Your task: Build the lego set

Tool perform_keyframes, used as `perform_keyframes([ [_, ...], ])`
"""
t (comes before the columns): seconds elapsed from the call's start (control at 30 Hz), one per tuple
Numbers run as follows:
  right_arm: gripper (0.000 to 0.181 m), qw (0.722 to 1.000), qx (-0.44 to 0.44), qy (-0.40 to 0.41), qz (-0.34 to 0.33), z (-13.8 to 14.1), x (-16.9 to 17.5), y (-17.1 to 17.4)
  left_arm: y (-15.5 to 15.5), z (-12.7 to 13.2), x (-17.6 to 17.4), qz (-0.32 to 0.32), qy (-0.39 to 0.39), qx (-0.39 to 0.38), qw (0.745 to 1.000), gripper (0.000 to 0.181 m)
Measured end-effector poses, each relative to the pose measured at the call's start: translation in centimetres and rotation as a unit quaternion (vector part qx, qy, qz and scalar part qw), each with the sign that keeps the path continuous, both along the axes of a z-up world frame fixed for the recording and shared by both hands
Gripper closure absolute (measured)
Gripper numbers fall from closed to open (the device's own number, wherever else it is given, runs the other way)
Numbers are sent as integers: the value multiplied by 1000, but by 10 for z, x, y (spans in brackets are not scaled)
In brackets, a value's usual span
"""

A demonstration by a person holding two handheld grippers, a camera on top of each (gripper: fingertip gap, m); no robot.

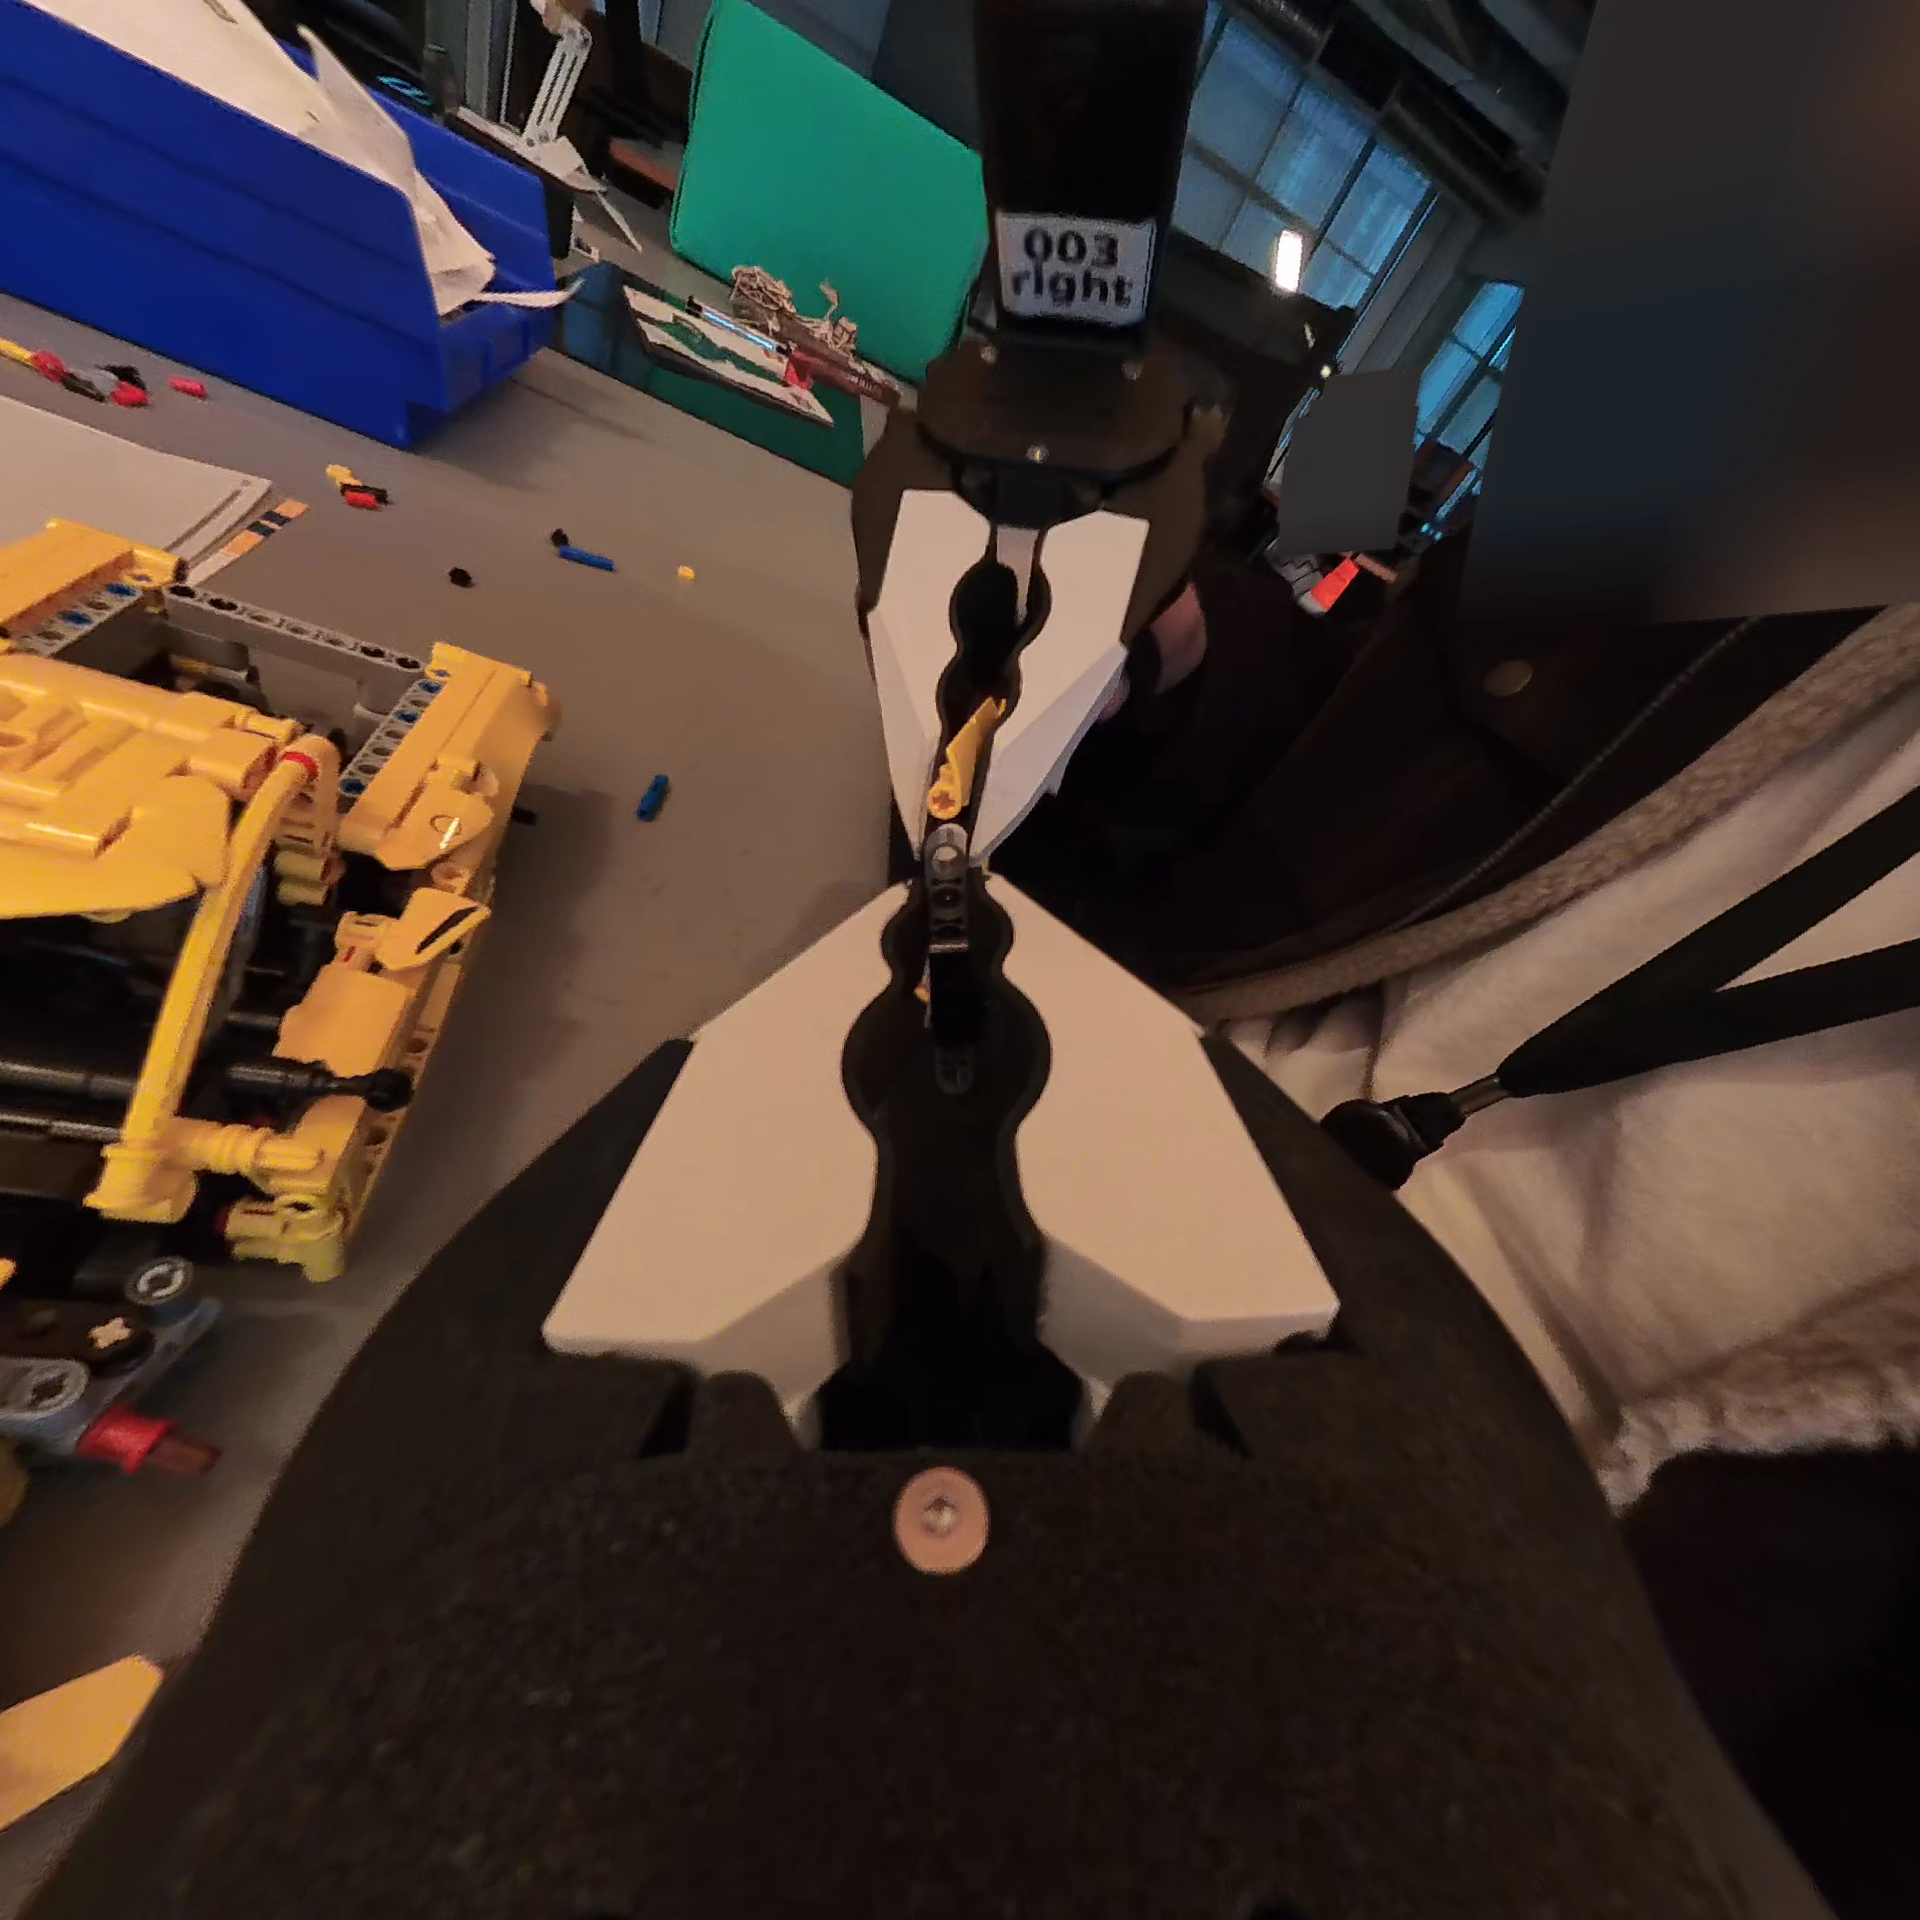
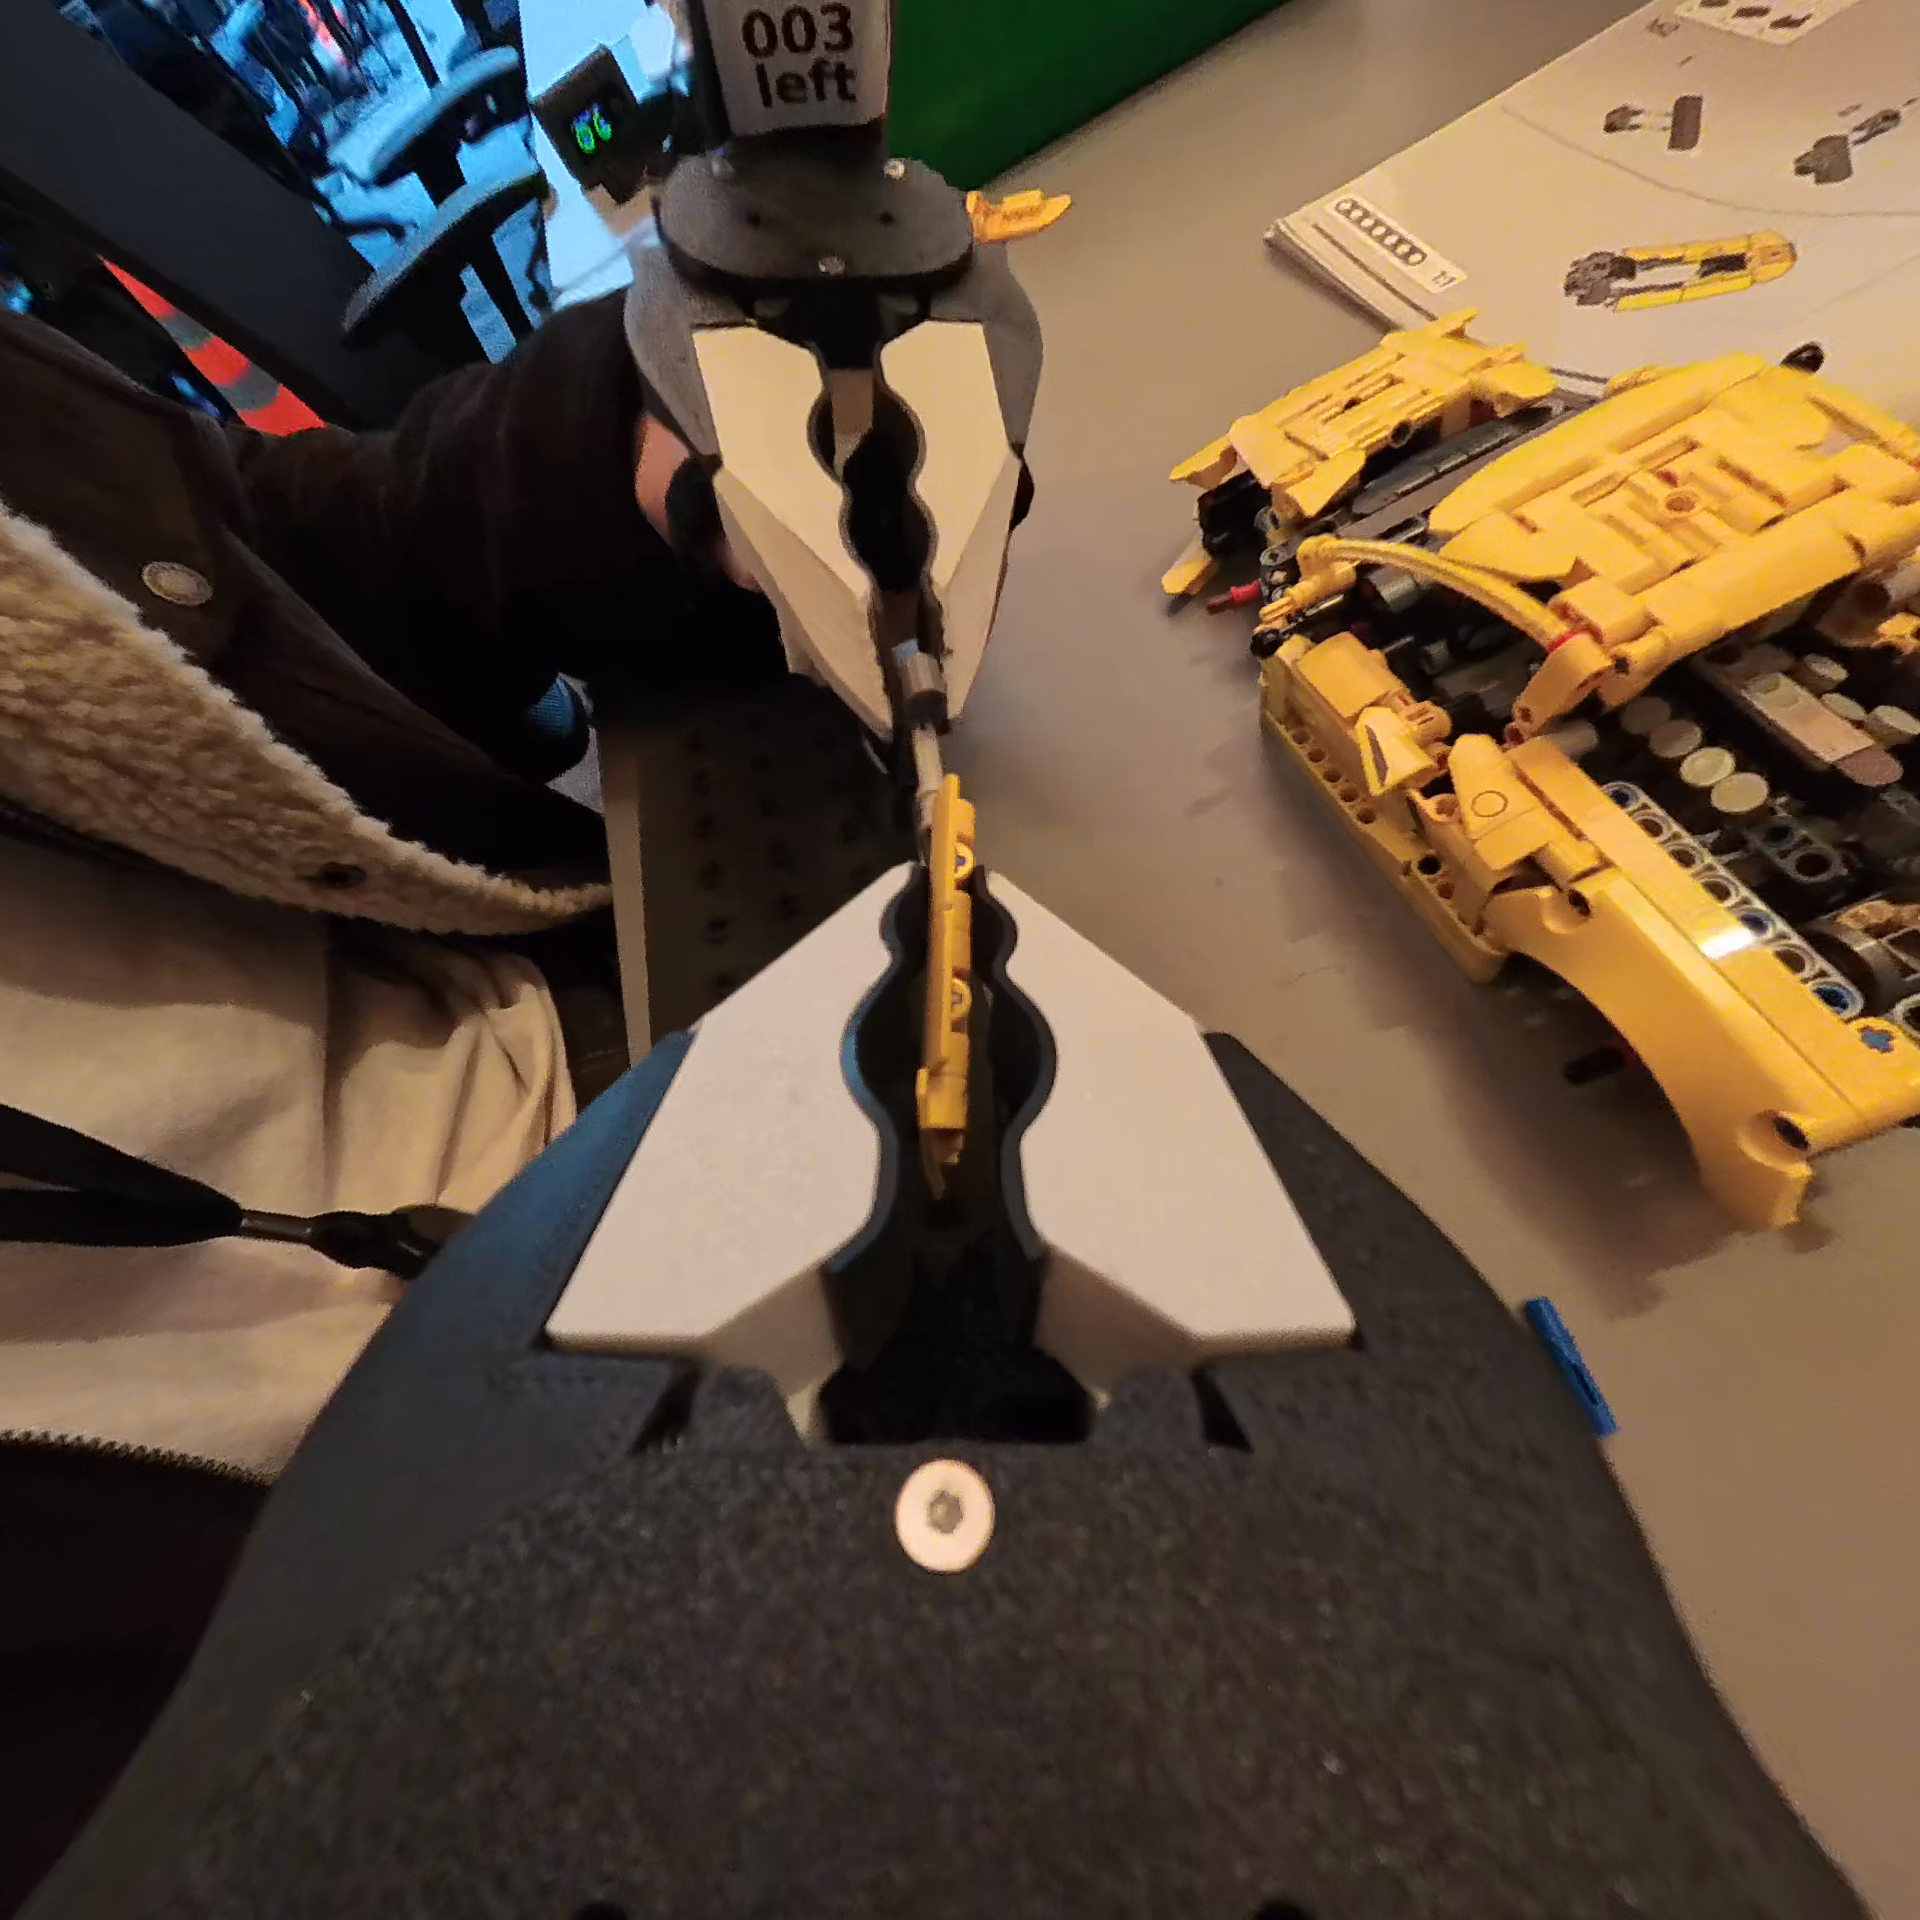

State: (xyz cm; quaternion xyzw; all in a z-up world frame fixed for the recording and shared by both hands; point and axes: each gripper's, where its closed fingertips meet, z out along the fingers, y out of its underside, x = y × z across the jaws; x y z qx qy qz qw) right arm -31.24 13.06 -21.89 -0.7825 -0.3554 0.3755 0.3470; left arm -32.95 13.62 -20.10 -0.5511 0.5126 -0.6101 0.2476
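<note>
The left gripper [image 1: 948,883] is clamped on a black pin piece [image 1: 948,935]. The right gripper [image 2: 948,883] is clamped on a yellow piece [image 2: 951,987]. A blue bin [image 1: 260,239] holds papers [image 1: 395,156].

A white printed sticker [image 1: 1073,268] sits on the far claw's black body at the top centre of the left wrist view. Its counterpart label [image 2: 798,62] sits likewise in the right wrist view, where an open instruction booklet [image 2: 1621,187] at upper right bears small printed marks.
</note>
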Motion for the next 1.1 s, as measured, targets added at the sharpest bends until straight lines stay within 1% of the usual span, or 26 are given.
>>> perform_keyframes([
  [0.07, 175, 1000, 2, 28, -5, 2, -1, 2, 2, 2, 0, 0, -2, -14, 1000, 174],
  [0.17, 174, 999, -9, 34, 1, -6, -1, 2, 3, -5, 1, 3, 16, -4, 1000, 174],
  [0.37, 174, 997, -16, 77, 13, -5, -6, 2, 1, -6, 0, -3, 21, -10, 1000, 175],
  [0.6, 174, 997, -30, 59, 31, -5, -5, -5, -5, -8, 1, -17, 23, 2, 1000, 174],
  [0.67, 174, 997, -33, 60, 22, -5, -5, -4, -4, -7, 1, -13, 21, -2, 1000, 175],
  [0.77, 174, 995, -50, 87, 19, -1, -7, -4, -2, -3, 1, -13, 9, -18, 1000, 174],
  [0.9, 174, 989, -76, 119, 38, 2, -10, -11, -10, 1, -1, -41, 0, -40, 998, 175],
  [0.93, 174, 987, -93, 124, 47, 2, -13, -14, -14, 1, 0, -52, 2, -42, 998, 174],
  [1.0, 174, 989, -90, 113, 40, -3, -11, -11, -12, -4, 1, -49, 16, -41, 998, 174],
  [1.1, 174, 986, -98, 128, 36, -1, -11, -9, -10, -3, 2, -43, 15, -49, 998, 175],
])
